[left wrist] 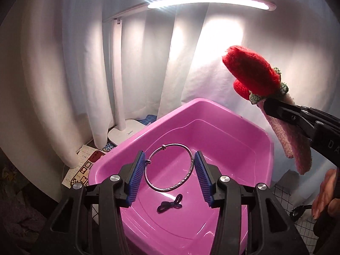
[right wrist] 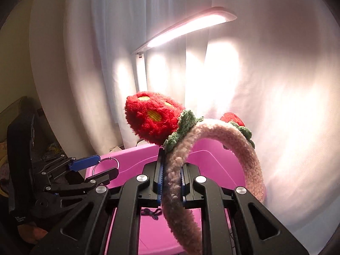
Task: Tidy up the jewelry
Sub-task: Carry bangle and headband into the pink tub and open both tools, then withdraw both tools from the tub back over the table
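Note:
A silver bangle (left wrist: 170, 167) is held between the blue pads of my left gripper (left wrist: 170, 165), above a pink plastic bin (left wrist: 244, 136). A small dark hair tie (left wrist: 170, 205) lies on the bin floor. My right gripper (right wrist: 171, 170) is shut on a fuzzy pink headband (right wrist: 244, 148) with red knitted strawberries (right wrist: 153, 119), held above the bin's right side. In the left wrist view the headband (left wrist: 284, 140) hangs at the right. In the right wrist view the left gripper (right wrist: 99, 167) with the bangle (right wrist: 107, 163) is at the left over the bin (right wrist: 131, 159).
A lit white desk lamp (left wrist: 210, 2) stands behind the bin, its base (left wrist: 125, 131) at the bin's far left. White curtains (left wrist: 63, 63) hang behind. A patterned card (left wrist: 85, 165) lies left of the bin. A black mesh surface (left wrist: 284, 193) shows at the right.

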Motion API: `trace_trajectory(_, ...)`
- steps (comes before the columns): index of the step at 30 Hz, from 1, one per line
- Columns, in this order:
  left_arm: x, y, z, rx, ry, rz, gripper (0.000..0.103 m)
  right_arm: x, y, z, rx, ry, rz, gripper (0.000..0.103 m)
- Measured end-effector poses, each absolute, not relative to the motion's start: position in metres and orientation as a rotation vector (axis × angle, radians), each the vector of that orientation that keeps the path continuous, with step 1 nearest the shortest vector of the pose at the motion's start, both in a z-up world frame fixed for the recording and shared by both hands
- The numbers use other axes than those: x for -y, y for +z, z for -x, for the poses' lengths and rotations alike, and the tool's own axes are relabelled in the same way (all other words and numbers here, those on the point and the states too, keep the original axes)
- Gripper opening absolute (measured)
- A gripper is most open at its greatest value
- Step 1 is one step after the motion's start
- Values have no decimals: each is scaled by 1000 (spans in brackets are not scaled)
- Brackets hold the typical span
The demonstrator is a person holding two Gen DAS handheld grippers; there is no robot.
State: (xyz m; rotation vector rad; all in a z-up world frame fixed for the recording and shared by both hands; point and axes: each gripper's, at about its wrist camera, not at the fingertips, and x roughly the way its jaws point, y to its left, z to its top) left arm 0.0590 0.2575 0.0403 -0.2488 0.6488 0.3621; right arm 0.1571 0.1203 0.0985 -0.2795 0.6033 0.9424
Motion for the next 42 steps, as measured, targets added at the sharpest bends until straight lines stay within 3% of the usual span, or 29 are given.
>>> trace_trajectory(9, -282, -1, -84, -838, 385, 307, 47, -182, 41, -218, -906, 907, 352, 13)
trace_trajectory(17, -287, -18, -97, -942, 378, 322, 48, -206, 7, -239, -1058, 836, 395, 13)
trace_trajectory(20, -285, -18, -99, -954, 384, 306, 60, -211, -1, -248, -1090, 829, 385, 22)
trace_trajectory(22, -285, -18, -99, -957, 395, 295, 75, -211, -1, -251, -1094, 813, 378, 40)
trace_trajectory(24, -286, -18, -98, -958, 402, 292, 79, -205, 1, -251, -1080, 798, 364, 51)
trace_trajectory(42, -281, -10, -85, -959, 430, 285, 85, -180, 8, -237, -1076, 795, 336, 53)
